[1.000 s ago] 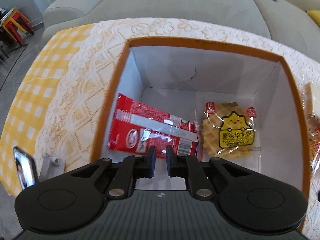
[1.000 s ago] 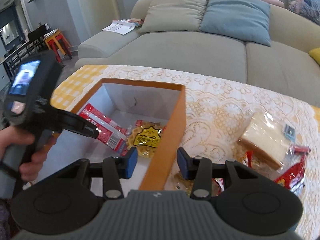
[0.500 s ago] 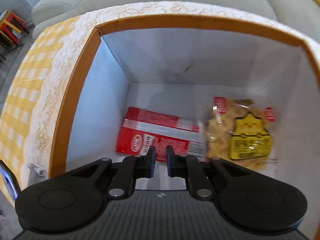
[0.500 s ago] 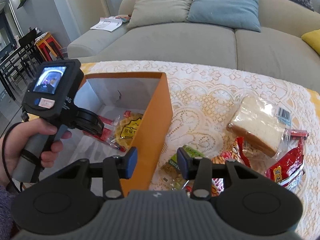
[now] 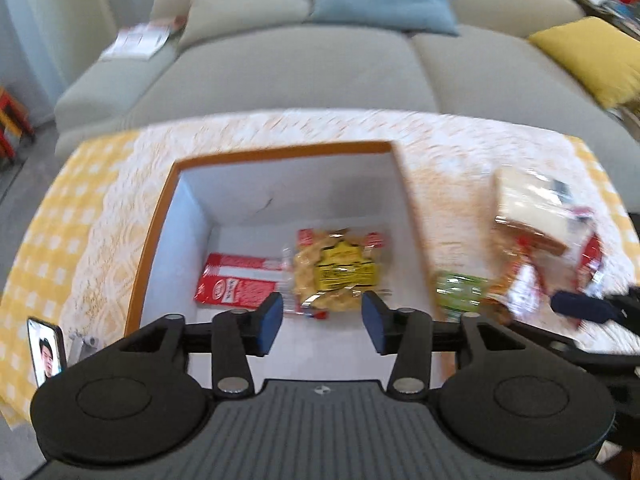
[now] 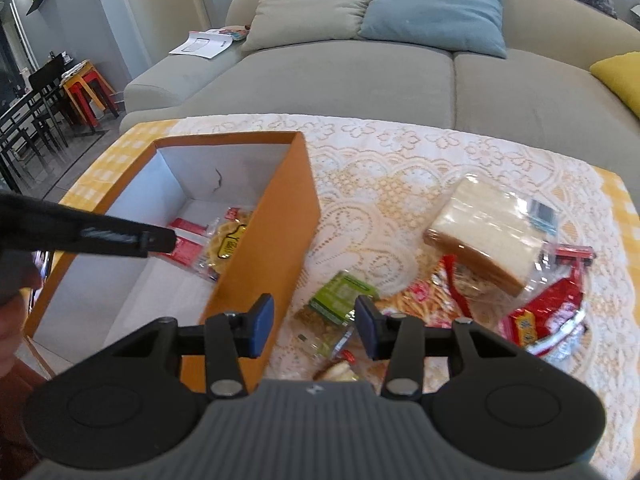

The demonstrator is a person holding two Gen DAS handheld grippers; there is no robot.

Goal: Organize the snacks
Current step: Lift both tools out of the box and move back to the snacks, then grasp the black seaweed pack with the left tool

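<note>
Orange cardboard box (image 6: 276,240), white inside, sits toward the left edge of the table (image 6: 400,148), which has a lace cloth over yellow check. On the box floor: flat red foil packet (image 5: 236,280) beside crinkly clear waffle bag (image 5: 336,272). Left gripper (image 5: 322,322) above the box, jaws just opened wide, nothing between them. Right gripper (image 6: 315,326) jaws also just widened, empty, over green pouch (image 6: 342,300). Wrapped square sandwich (image 6: 484,232) and red wrappers (image 6: 548,316) lie toward the right edge.

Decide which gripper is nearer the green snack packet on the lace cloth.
Right. The right gripper hangs just above the green snack packet, jaws open; the left gripper is over the orange box.
</note>
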